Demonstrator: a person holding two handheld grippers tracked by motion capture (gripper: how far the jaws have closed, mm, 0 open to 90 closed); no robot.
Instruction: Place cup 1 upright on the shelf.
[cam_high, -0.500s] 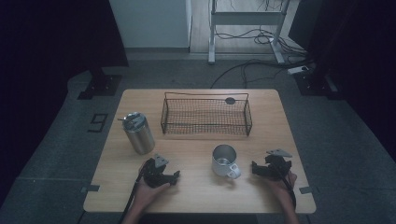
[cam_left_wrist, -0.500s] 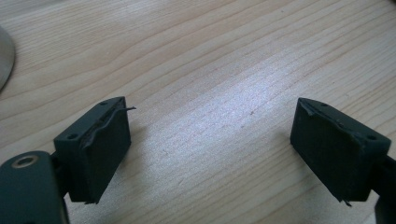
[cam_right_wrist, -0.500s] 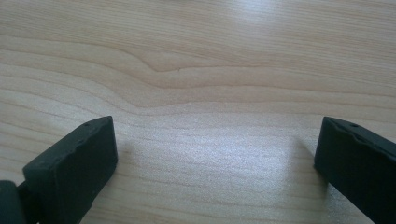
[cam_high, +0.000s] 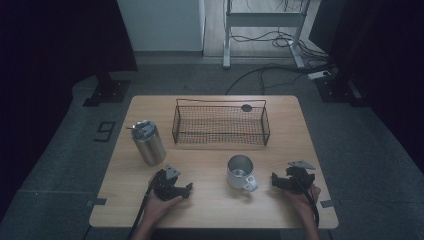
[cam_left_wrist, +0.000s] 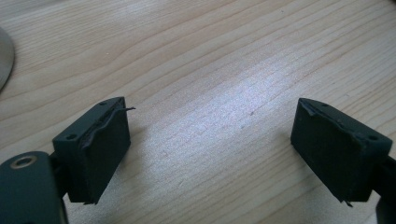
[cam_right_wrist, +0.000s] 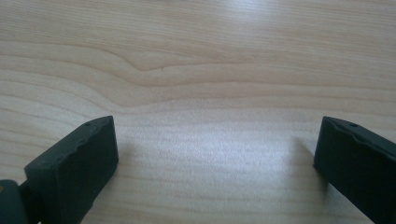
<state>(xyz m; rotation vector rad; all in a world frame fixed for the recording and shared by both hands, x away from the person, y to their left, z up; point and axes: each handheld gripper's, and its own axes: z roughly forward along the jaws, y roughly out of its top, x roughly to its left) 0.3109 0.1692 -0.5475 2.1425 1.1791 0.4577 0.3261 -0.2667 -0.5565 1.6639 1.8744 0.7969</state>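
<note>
At the left of the high view stood the steel tumbler, upright with its lid on, above and slightly left of my left tongs. These tongs rested low on the surface, pointing toward the right of the frame, their jaws apart with only bare wood between them in the left gripper view. In the middle, near the far edge, sat the wire basket, its long axis running left to right and its inside empty. Below it stood the metal mug, upright, handle turned toward the lower right. The right tongs pointed left at this mug from just beside it, jaws wide apart and holding nothing. I judged the right hand nearer to the mug, with free room between mug and basket.
</note>
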